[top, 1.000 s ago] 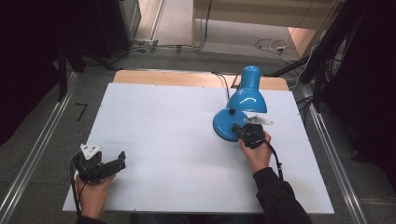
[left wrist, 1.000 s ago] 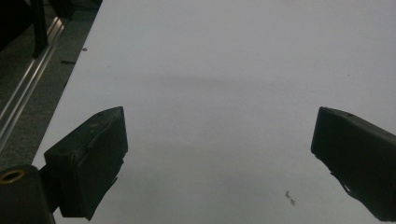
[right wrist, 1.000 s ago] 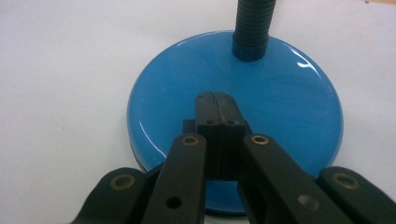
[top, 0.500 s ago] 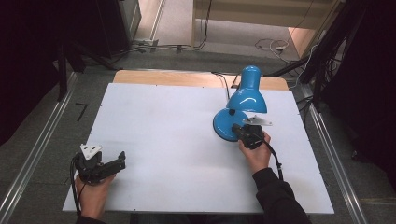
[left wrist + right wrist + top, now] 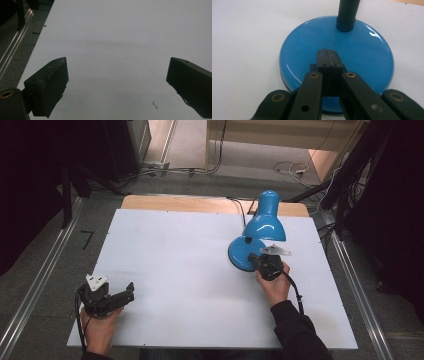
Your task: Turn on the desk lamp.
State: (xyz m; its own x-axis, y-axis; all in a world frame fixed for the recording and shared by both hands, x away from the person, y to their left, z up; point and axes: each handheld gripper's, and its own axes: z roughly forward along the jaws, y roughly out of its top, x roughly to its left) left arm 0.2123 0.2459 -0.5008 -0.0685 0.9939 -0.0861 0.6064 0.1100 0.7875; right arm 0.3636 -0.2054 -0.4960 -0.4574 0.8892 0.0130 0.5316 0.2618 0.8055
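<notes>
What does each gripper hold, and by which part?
Nothing is held. The right gripper is shut with nothing between its fingers, its tip over the lamp base. The left gripper is open over the table.

From the right gripper view, my right gripper [image 5: 327,53] covers the lamp base [image 5: 299,50] at 6 o'clock, so I can't tell whether its tips touch the base or a switch. The lamp's neck [image 5: 347,15] is cut off at 12. In the high view, the shade's [image 5: 265,222] opening faces away.
</notes>
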